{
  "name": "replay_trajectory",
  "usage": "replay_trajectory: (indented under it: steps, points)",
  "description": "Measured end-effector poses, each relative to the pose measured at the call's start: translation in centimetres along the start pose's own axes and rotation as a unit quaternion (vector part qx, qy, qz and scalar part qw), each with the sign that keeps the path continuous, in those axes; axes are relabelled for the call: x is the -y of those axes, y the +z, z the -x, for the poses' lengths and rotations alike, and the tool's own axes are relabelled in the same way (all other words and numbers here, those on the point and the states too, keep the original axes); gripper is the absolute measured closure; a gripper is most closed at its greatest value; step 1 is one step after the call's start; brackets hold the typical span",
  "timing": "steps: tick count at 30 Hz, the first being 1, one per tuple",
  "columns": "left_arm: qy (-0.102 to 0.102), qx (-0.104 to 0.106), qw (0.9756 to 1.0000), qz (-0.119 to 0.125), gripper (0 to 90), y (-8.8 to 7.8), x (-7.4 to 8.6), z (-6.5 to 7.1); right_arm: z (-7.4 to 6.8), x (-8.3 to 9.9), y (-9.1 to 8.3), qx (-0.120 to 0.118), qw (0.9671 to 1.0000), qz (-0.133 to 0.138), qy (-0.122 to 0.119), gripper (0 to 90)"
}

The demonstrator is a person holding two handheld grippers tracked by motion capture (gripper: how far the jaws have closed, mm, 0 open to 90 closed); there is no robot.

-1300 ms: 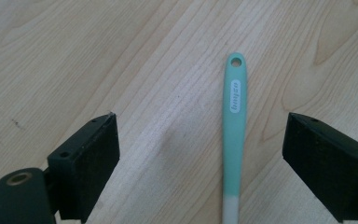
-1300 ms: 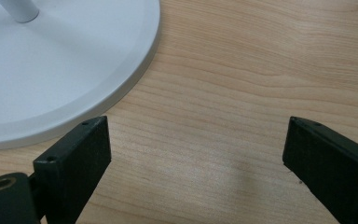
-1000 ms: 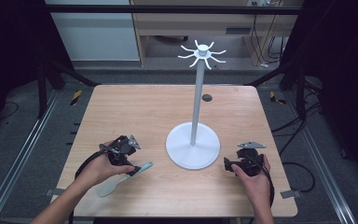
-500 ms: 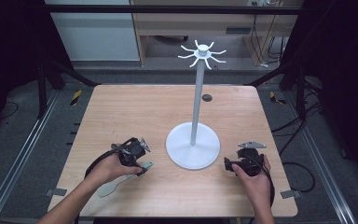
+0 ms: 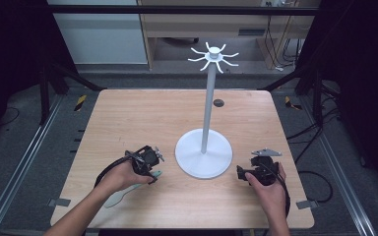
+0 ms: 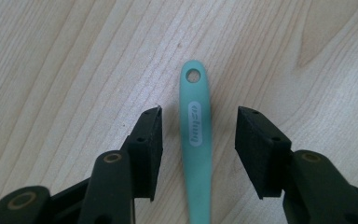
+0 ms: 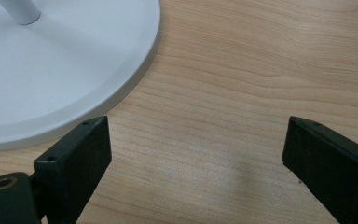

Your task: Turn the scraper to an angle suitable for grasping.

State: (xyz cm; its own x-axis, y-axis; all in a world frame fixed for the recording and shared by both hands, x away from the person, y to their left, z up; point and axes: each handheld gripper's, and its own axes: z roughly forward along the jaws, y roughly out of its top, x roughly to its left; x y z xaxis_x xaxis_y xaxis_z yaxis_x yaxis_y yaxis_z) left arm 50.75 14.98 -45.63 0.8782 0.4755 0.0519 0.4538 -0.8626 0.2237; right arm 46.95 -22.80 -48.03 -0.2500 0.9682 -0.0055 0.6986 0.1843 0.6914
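A mint-green utensil handle [image 6: 198, 140] with a hanging hole lies flat on the wooden table [image 5: 142, 118]. My left gripper [image 6: 199, 140] straddles the handle; its jaws have just been closing, with gaps still left on both sides, so it counts as open. From above, the left gripper [image 5: 150, 172] sits at the front left, over the utensil [image 5: 123, 194], whose wide end pokes out under the hand. A white stand [image 5: 204, 157] with a tall pole and hooked arms on top rises mid-table. My right gripper [image 7: 196, 158] rests open and empty beside the stand's base [image 7: 51, 70]; the high view puts the right gripper [image 5: 246, 172] at the front right.
A small dark hole [image 5: 218, 103] marks the table behind the stand. Black frame posts and cables flank the table on both sides. Bare wood stretches across the back half and between the two hands.
My left gripper has moved right and down onto the green handle's end, and its jaws have narrowed around it. The right hand has stayed still.
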Motion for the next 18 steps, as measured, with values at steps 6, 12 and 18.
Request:
replay_trajectory:
  steps: [6,12,18]
  points:
    - [0.002,0.006,0.9999,-0.011,57.4,0.19,0.03,-0.14,0.0,0.0,0.0,0.0,1.0,0.0,0.001,8.3]
    - [0.0,0.007,0.9999,-0.015,61.9,0.29,-0.06,-0.22,0.01,-0.01,-0.01,-0.001,1.0,0.0,0.0,8.3]
    - [0.003,0.009,0.9997,-0.021,65.6,0.46,-0.23,-0.13,0.03,0.01,-0.01,0.0,1.0,-0.001,0.001,8.3]
